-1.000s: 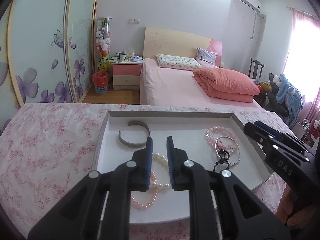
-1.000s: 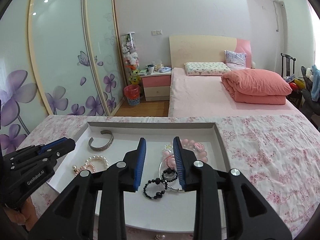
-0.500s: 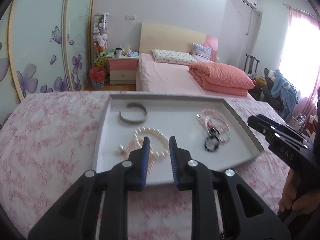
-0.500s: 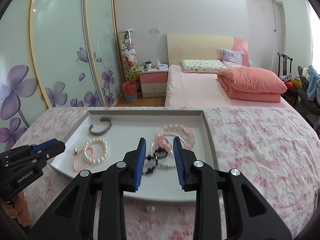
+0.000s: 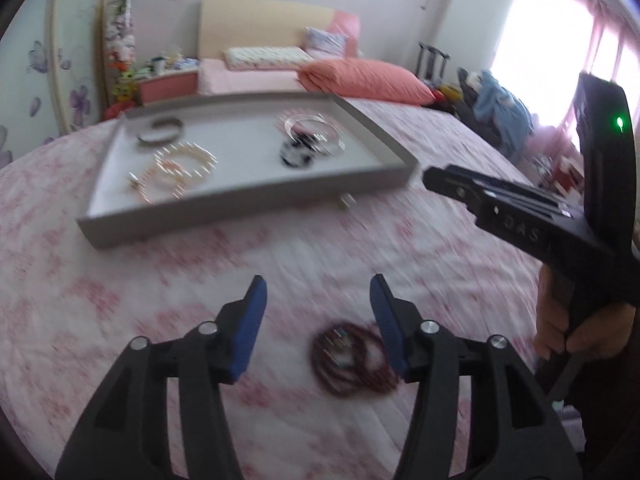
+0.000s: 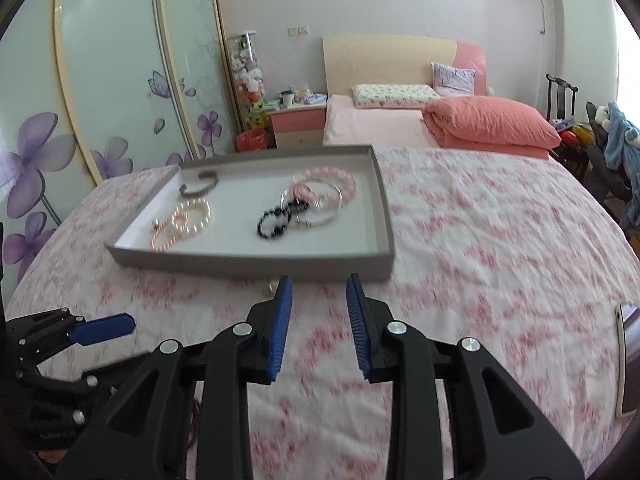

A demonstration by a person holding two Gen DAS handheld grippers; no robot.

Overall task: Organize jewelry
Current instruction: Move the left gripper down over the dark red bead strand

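A grey tray (image 6: 256, 264) (image 5: 120, 236) lies on the floral cloth and holds a metal cuff (image 6: 199, 184), pearl bracelets (image 6: 182, 222), a black bead bracelet (image 6: 274, 222), silver bangles and a pink bead bracelet (image 6: 332, 182). A dark red bead bracelet (image 5: 352, 360) lies on the cloth in front of the tray. My left gripper (image 5: 318, 304) is open and empty just above and left of it. My right gripper (image 6: 318, 300) is open and empty near the tray's front edge. A small earring (image 5: 346, 202) lies by that edge.
The floral cloth (image 6: 500, 240) covers the whole work surface. A phone-like object (image 6: 624, 360) lies at the far right edge. A bed with an orange quilt (image 6: 488, 124) and a nightstand (image 6: 298, 124) stand behind.
Both grippers have pulled back from the tray toward me. The left gripper has opened wide and dropped near the dark red bracelet. The right gripper has opened a little.
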